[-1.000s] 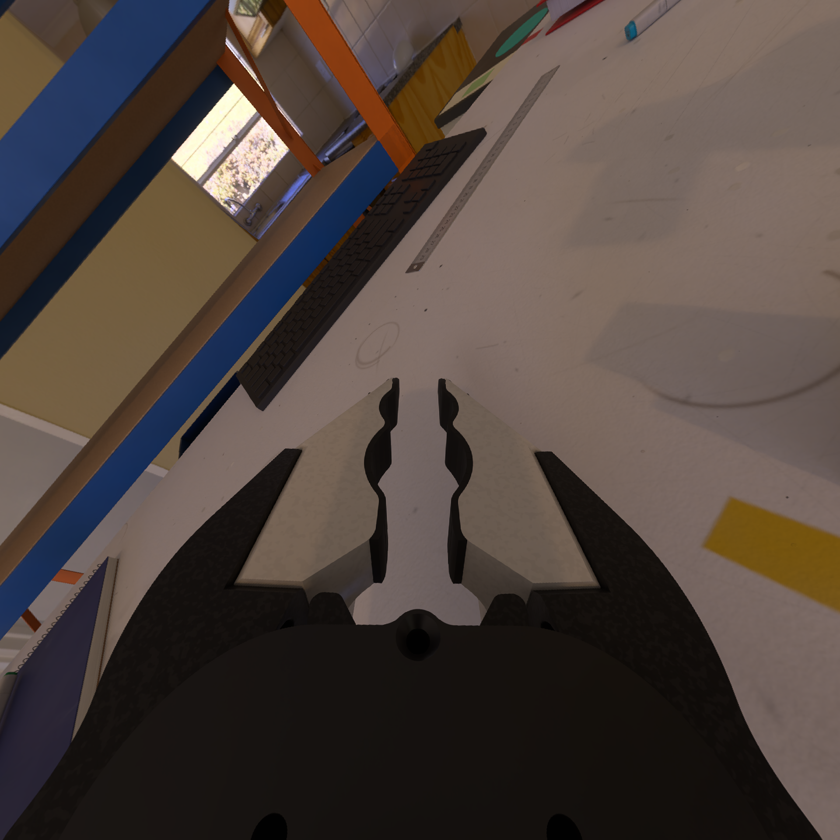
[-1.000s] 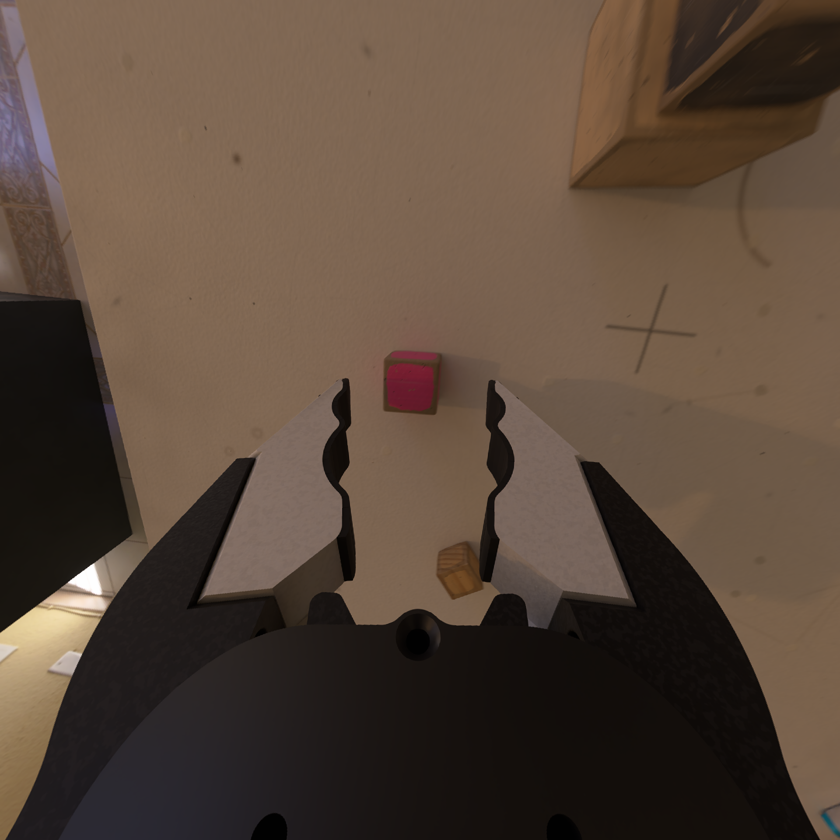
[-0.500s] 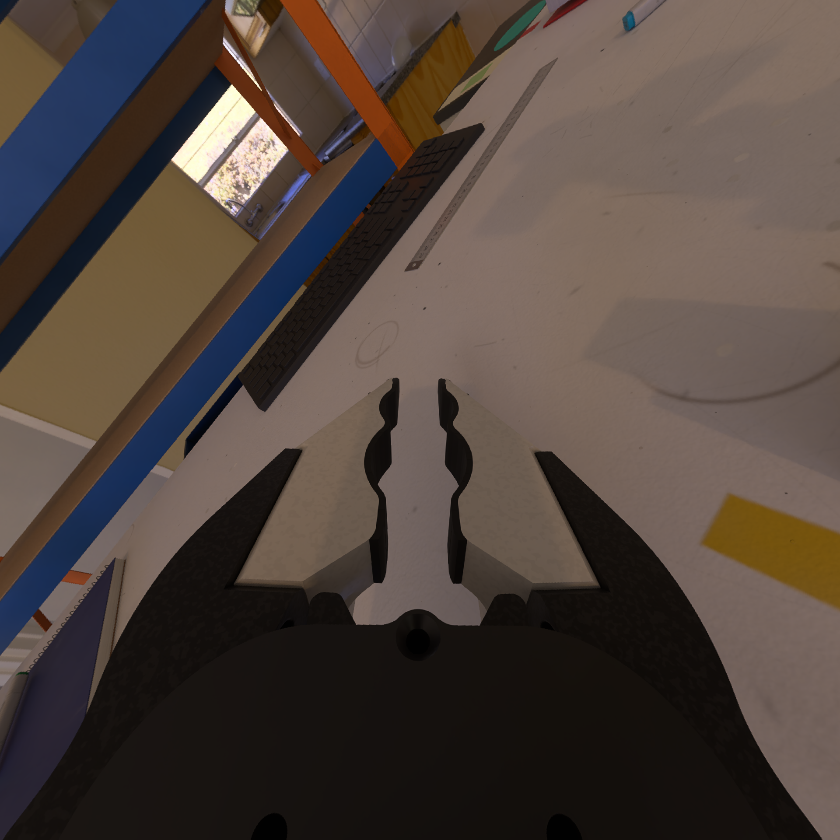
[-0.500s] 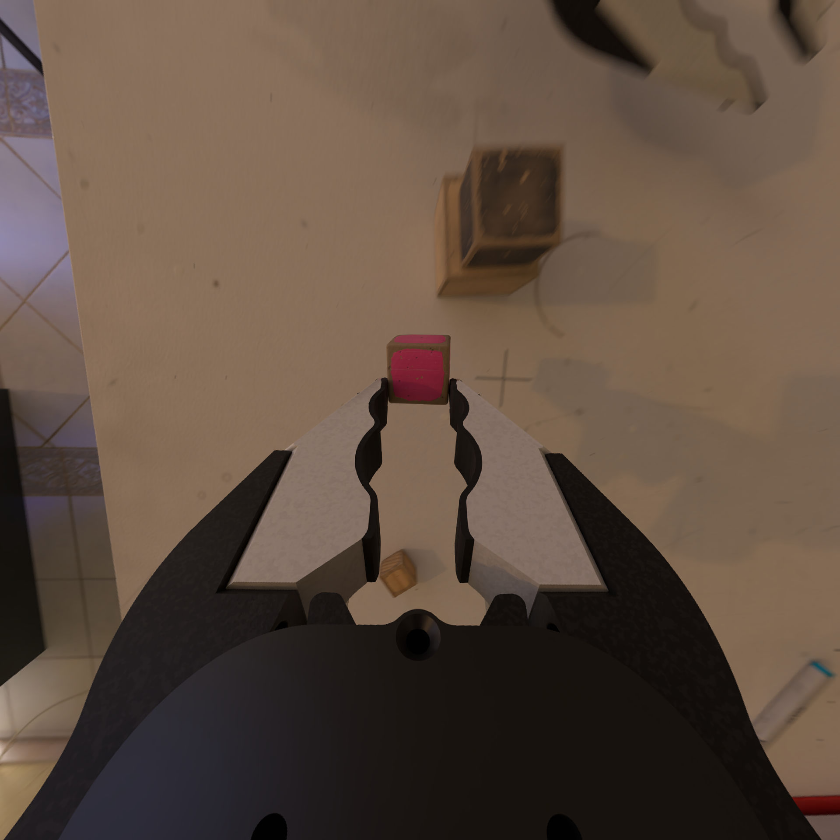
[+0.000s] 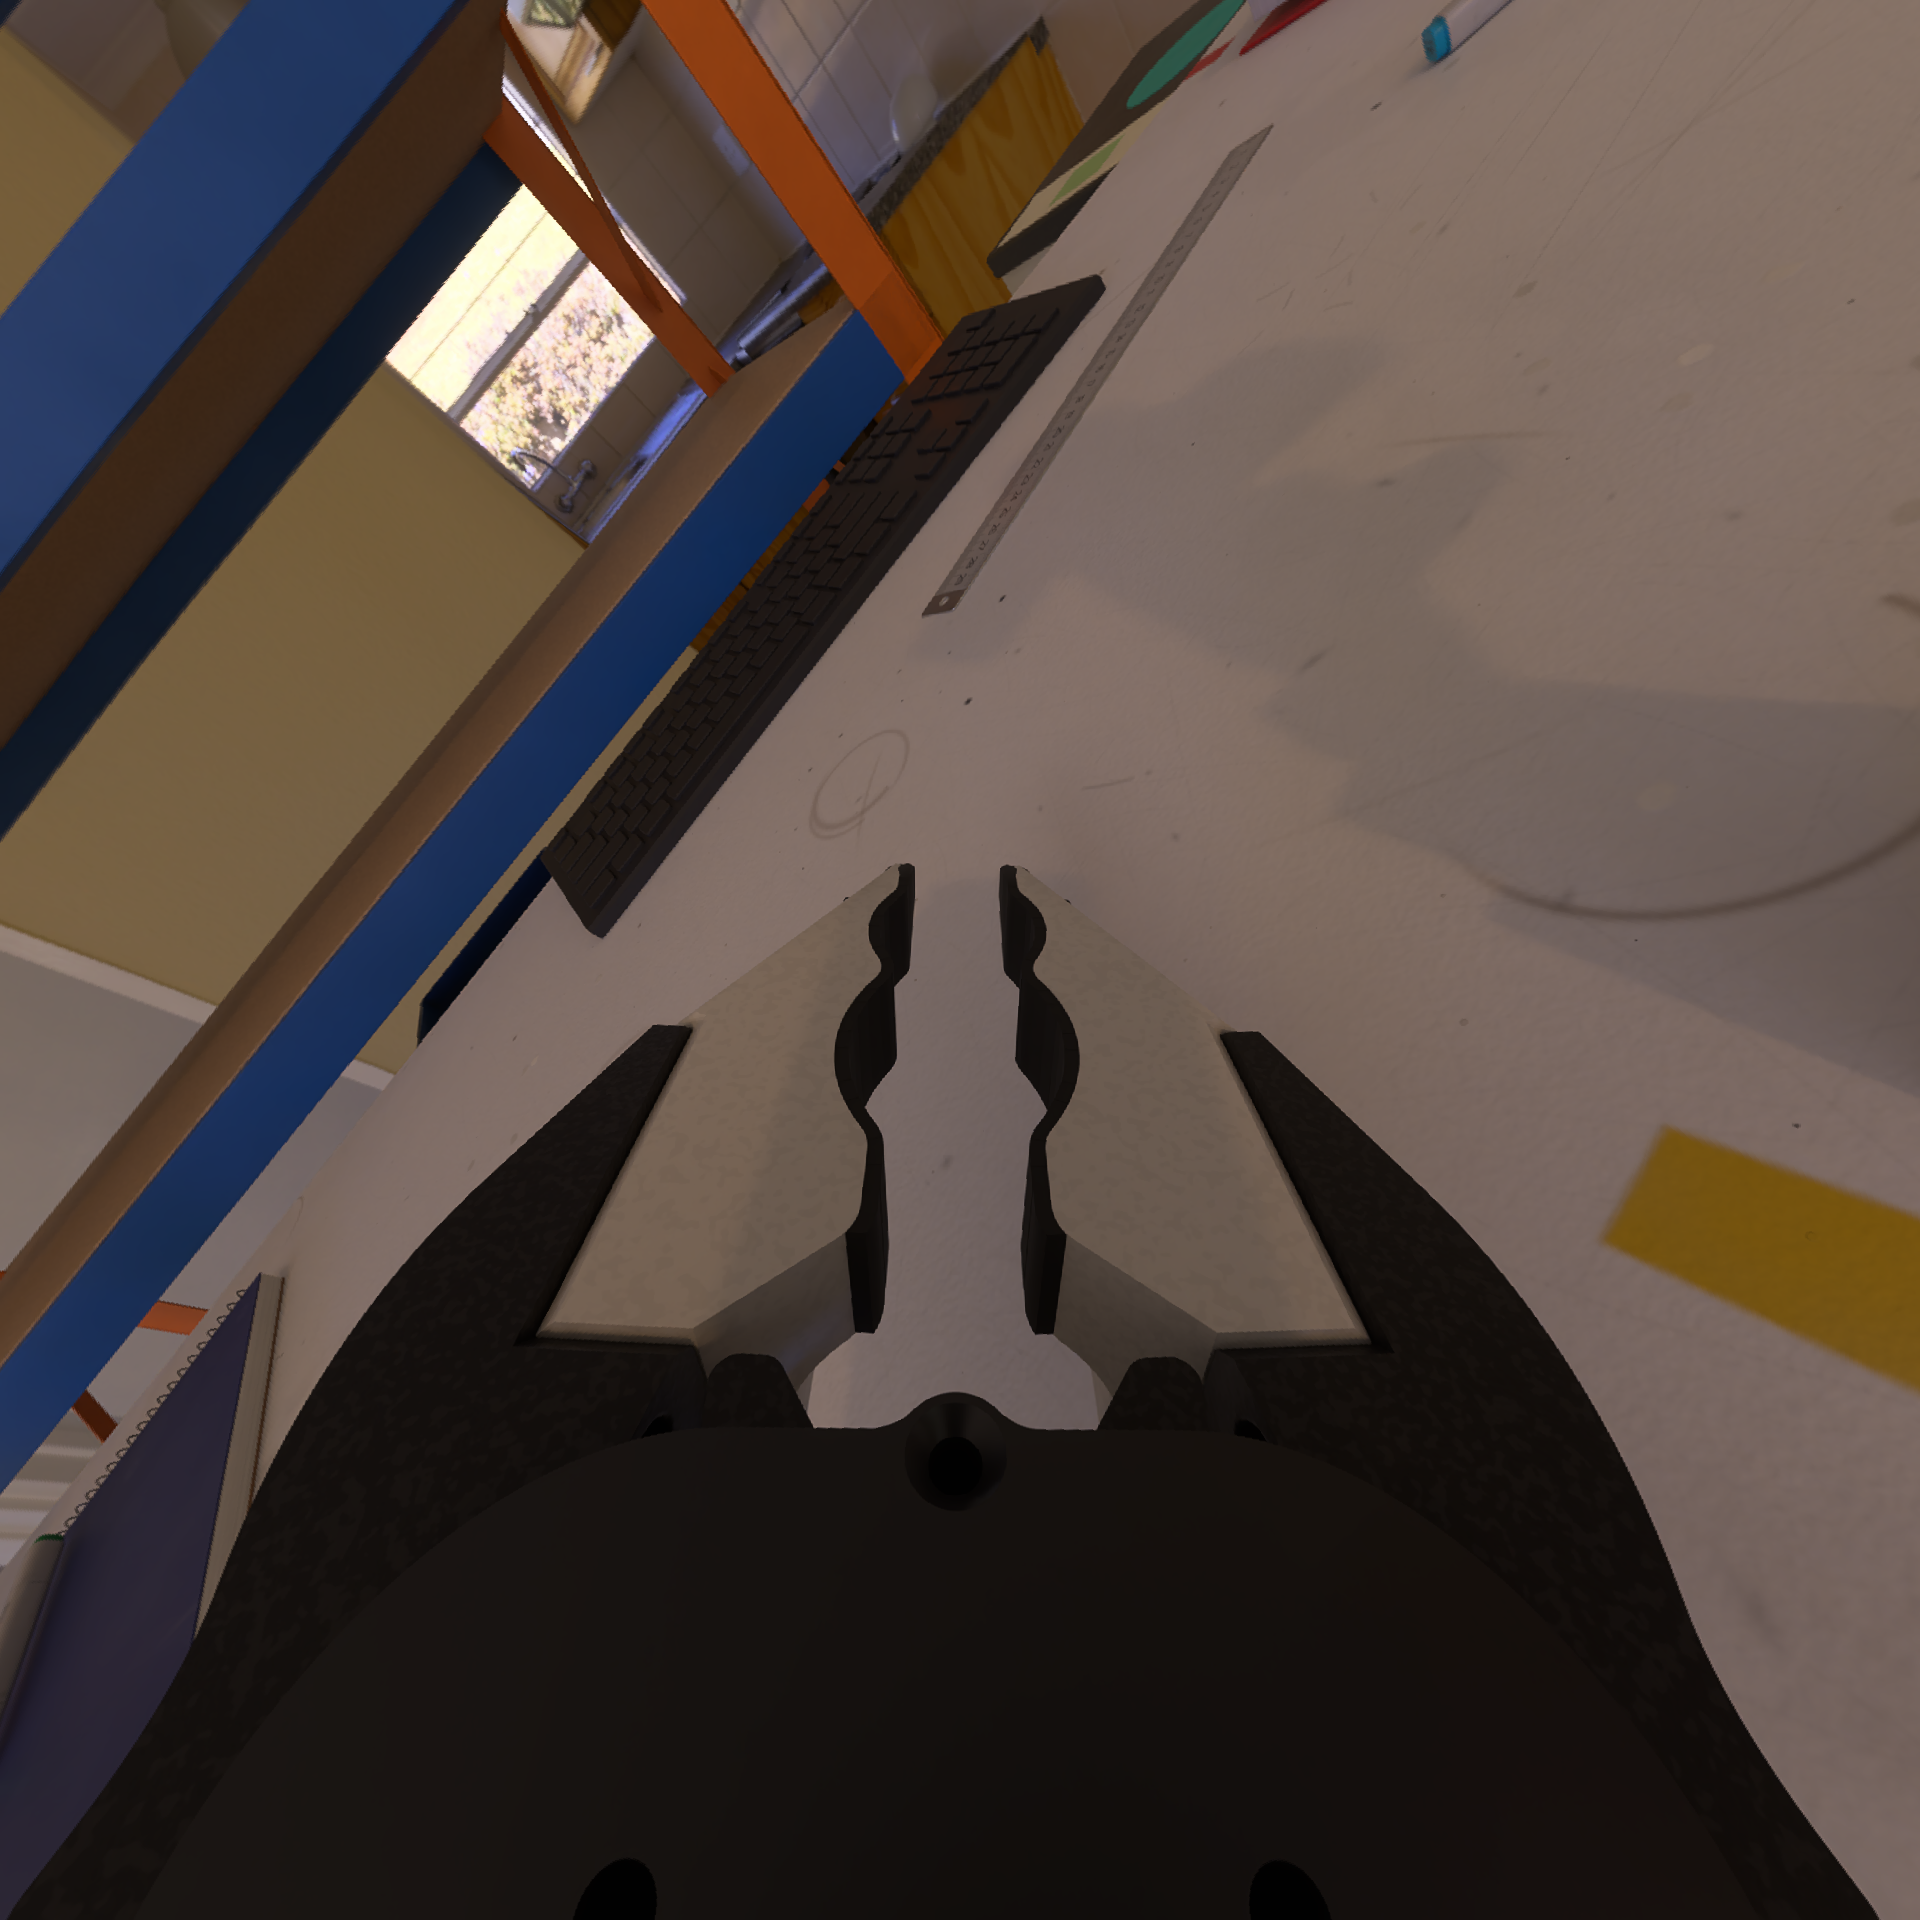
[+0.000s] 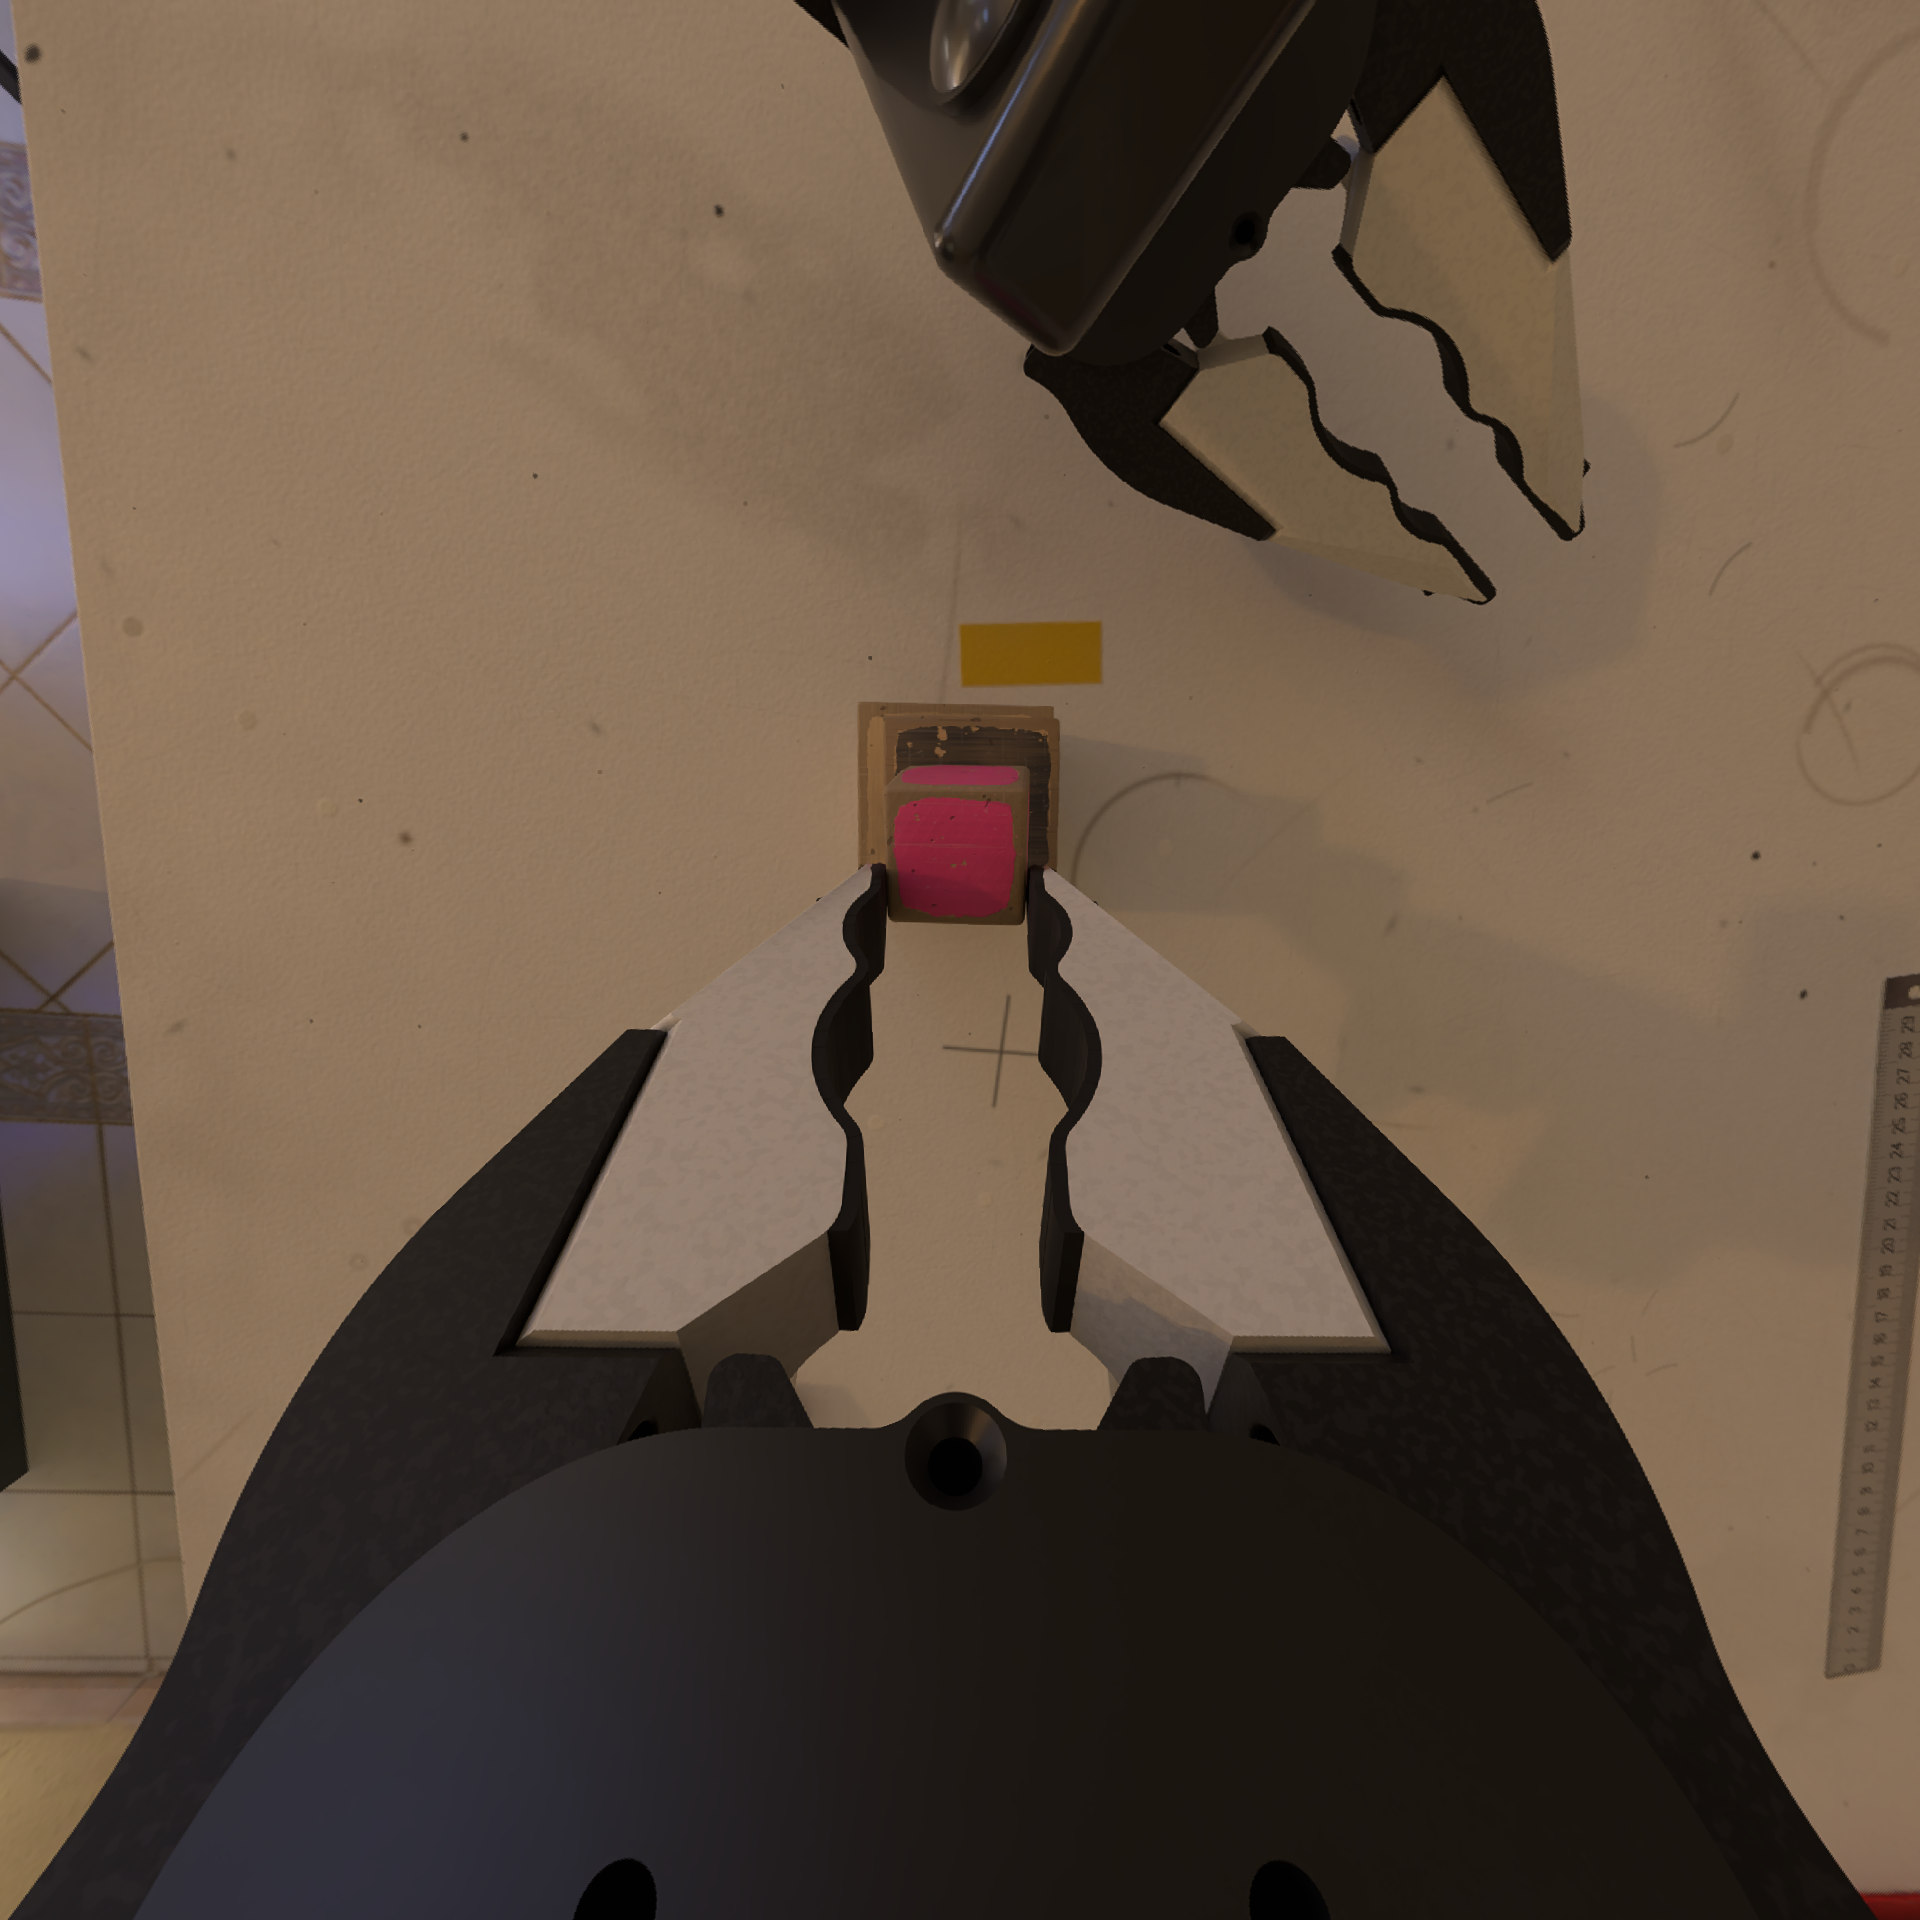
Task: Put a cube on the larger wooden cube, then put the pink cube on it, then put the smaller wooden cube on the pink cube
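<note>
The right gripper (image 6: 956, 883) is pinching the pink cube (image 6: 954, 858) between its fingertips, one fingertip pressing each side face, and holding it up off the counter (image 6: 416, 520). No container is showing in either view.

From the right wrist view, the pink cube is lining up in front of a dark cube (image 6: 971, 744) that is sitting on the larger wooden cube (image 6: 871, 781); whether the pink cube is touching that dark cube or hanging above it cannot be told. A yellow strip (image 6: 1030, 654) is lying on the counter just beyond the stack, and a pencilled cross (image 6: 997, 1049) is showing between the right gripper's fingers. A steel ruler (image 6: 1886, 1340) is lying along the right edge of that view.

The left gripper (image 6: 1527, 566) is hanging beyond and to the right of the stack, well apart from it, with its fingers a narrow gap apart and gripping nothing. In its own view it is pointing along bare counter, with a black keyboard (image 5: 821, 592) and the ruler lying ahead near a blue shelf frame (image 5: 436, 862), and a spiral notebook (image 5: 114, 1558) at lower left.

The pink cube is showing bright pink faces framed by tan wooden edges, with small pale flecks.
</note>
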Action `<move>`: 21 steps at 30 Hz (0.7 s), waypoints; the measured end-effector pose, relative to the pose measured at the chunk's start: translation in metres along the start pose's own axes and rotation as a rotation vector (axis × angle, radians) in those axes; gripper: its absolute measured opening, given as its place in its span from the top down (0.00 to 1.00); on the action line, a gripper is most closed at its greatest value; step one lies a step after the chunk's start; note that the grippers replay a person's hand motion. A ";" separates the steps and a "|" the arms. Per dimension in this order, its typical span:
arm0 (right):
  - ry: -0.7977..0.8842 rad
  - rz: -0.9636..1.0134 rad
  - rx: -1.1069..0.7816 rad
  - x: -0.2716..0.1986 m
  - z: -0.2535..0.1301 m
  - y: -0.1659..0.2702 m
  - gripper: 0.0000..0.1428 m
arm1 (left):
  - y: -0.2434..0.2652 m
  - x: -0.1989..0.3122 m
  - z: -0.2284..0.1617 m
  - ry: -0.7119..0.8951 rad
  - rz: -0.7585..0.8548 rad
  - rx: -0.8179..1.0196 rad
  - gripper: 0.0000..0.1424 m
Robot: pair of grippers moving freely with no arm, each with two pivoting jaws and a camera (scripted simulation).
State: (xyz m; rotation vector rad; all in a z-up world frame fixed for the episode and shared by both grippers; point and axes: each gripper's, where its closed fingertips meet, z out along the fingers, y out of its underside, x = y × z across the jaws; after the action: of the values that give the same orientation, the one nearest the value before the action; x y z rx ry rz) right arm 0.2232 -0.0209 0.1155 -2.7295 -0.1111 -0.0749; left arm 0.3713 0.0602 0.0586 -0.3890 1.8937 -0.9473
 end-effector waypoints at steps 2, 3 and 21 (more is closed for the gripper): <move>-0.006 0.000 -0.007 0.003 0.002 0.001 0.81 | 0.001 0.000 0.001 0.001 0.002 -0.009 0.89; -0.006 0.001 -0.016 0.004 0.003 0.002 0.81 | 0.001 0.000 0.001 0.001 0.006 -0.011 0.89; -0.045 -0.020 -0.049 0.002 0.009 0.002 0.82 | 0.004 0.001 0.004 0.001 0.022 -0.027 0.89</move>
State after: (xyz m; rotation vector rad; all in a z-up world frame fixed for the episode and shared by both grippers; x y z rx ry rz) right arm 0.2255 -0.0187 0.1065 -2.7804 -0.1516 -0.0215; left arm 0.3747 0.0600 0.0542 -0.3831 1.9093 -0.9090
